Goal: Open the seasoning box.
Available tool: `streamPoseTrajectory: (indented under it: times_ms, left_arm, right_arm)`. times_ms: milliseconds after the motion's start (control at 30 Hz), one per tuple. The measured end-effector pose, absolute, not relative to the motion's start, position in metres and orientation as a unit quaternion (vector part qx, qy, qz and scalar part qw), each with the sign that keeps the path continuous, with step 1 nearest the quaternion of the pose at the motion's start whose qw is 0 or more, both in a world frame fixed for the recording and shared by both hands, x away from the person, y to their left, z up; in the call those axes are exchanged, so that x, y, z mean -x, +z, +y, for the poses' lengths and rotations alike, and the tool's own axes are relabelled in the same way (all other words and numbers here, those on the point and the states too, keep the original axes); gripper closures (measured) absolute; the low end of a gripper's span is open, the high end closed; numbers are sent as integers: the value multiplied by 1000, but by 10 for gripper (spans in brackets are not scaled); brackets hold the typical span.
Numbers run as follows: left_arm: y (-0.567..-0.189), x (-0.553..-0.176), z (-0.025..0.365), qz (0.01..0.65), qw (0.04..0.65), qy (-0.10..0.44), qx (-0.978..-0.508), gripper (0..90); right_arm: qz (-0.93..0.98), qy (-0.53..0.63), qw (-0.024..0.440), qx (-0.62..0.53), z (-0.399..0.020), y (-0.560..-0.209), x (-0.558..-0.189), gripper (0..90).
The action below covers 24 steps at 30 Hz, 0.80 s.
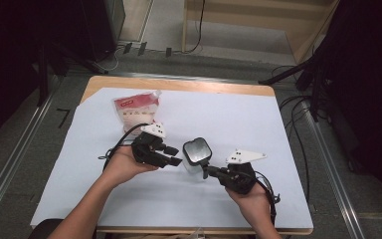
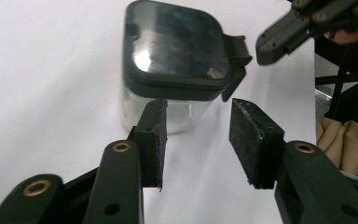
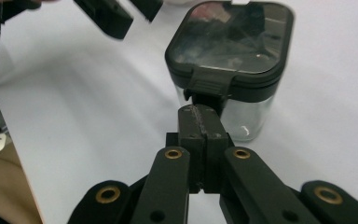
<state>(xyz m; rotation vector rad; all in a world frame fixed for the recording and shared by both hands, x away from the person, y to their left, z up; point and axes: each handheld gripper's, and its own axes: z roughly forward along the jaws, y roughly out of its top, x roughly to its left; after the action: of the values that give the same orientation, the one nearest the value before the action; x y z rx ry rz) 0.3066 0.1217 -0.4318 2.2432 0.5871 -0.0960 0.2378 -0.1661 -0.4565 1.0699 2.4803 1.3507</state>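
My left claw (image 2: 198,135) stands open with nothing between its pads, just short of the jar (image 2: 179,65), which sits upright on the white sheet (image 1: 219,119) near the table's middle, its dark lid on. My right claw (image 3: 200,140) is pressed shut, its tip at the lid's latch (image 3: 209,84); whether it pinches the latch I cannot tell. A red-and-white bag (image 1: 138,109) lies well behind.

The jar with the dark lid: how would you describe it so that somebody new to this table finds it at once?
Start from the white sheet that covers the table. Near its middle, between the person's two hands, stands the jar. It has clear walls and a dark, square lid with rounded corners and a latch, whereas the only other item, a red and white bag, lies flat farther back.
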Motion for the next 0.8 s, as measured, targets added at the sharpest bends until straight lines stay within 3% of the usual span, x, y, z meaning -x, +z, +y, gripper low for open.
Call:
streamPoseTrajectory:
  times_ms: [467,800]
  left_arm:
    - [-432,-315,137,248,403,-13,-881,415]
    - [-432,-315,137,247,404,-12,-881,410]
  right_arm:
    - [841,430,34,-327,-135,-471,-237,900]
    - [844,417,40,-335,-131,-478,-244,900]
